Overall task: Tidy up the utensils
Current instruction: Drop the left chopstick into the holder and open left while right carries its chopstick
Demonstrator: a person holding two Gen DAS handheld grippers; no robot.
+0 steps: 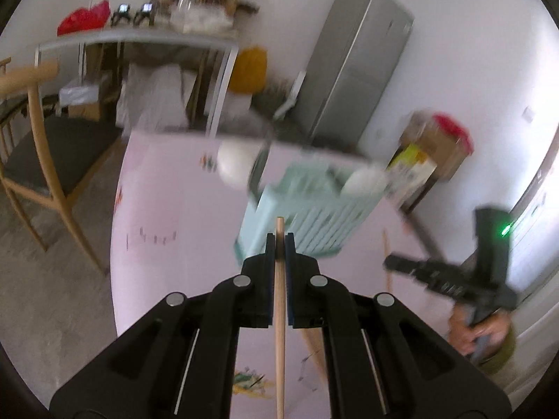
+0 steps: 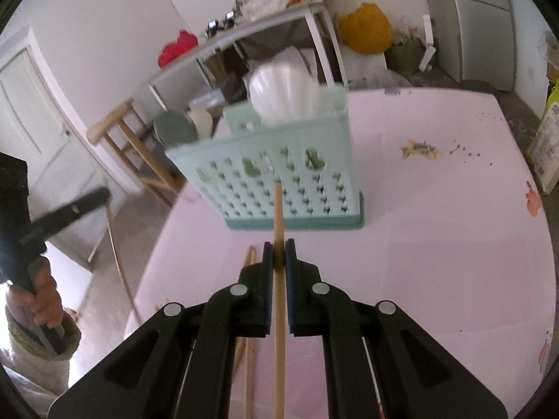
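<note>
Left wrist view: nearest to us the left gripper (image 1: 280, 241) has its jaws pinched tight on a single wooden chopstick (image 1: 280, 331) that runs back toward the camera, its tip poking out just past the pads, and it hangs in the air above the pink tablecloth (image 1: 167, 209). Off to the side the right gripper (image 1: 394, 263) shows as a dark blur in the person's hand (image 1: 471, 335), with a thin pale stick hanging below it. From the right wrist view that gripper (image 2: 279, 255) is likewise clamped hard on its own chopstick (image 2: 278, 314), tip pointing toward the holder. Beside its fingers, two more chopsticks (image 2: 248, 349) lie loose on the cloth, apart from both tools. Farther on stands the mint-green utensil caddy (image 2: 279, 181), upright on the table, its perforated wall facing us; a white ladle or large spoon (image 2: 279, 90) and what looks like a green-headed utensil (image 2: 174, 131) already stick up out of it, though blur keeps me from naming them surely. Beyond are a wooden chair (image 1: 38, 146), a cluttered grey side table (image 1: 139, 40) and a refrigerator (image 1: 356, 66). My reading is that the job is partly done: some pieces are housed, two chopsticks are lifted but not yet dropped in, and the pair on the cloth is left to collect
</note>
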